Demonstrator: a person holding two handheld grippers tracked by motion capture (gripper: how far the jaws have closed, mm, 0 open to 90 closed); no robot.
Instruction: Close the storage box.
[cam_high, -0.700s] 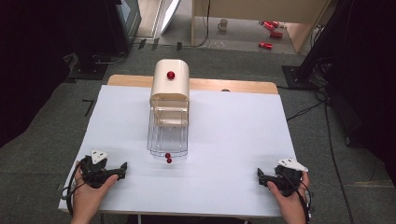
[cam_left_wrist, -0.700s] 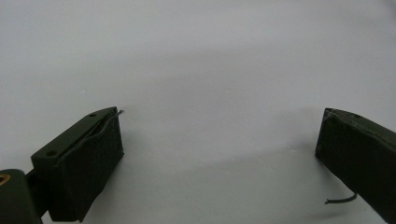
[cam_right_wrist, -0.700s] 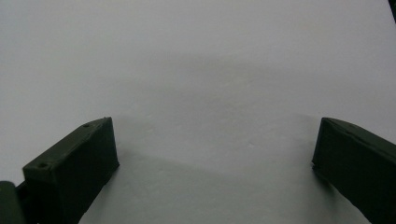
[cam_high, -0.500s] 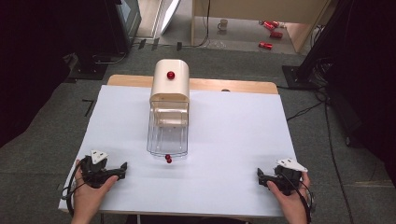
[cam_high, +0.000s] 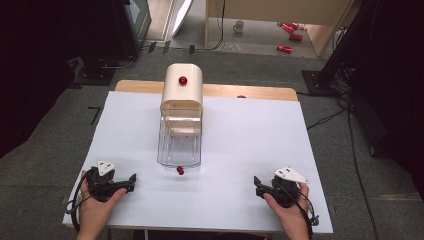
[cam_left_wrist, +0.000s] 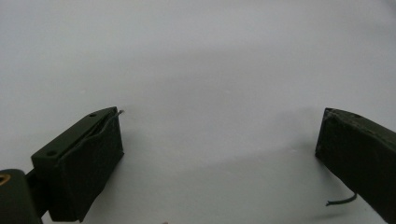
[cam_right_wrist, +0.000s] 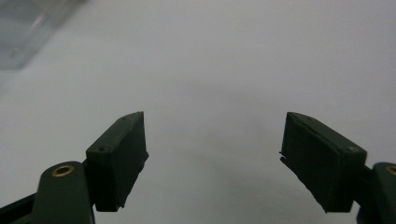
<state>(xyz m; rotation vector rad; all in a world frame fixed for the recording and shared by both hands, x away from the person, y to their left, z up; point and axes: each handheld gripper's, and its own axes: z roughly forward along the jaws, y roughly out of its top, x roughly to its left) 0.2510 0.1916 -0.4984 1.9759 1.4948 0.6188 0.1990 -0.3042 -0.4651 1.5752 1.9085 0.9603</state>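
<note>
A cream box with a red knob on top stands at the back middle of the white table. A clear plastic drawer sticks out of its front toward me, with a small red handle at its near end. My left gripper rests on the table at the front left, its jaws wide open over bare white surface. At the front right my right gripper lies open too, nothing between its fingers. Both point inward, well short of the drawer.
A corner of the clear drawer appears at the upper left of the right gripper view. A wooden board edges the table's far side. Beyond it lie dark floor, stands, cables, a mug and red cans.
</note>
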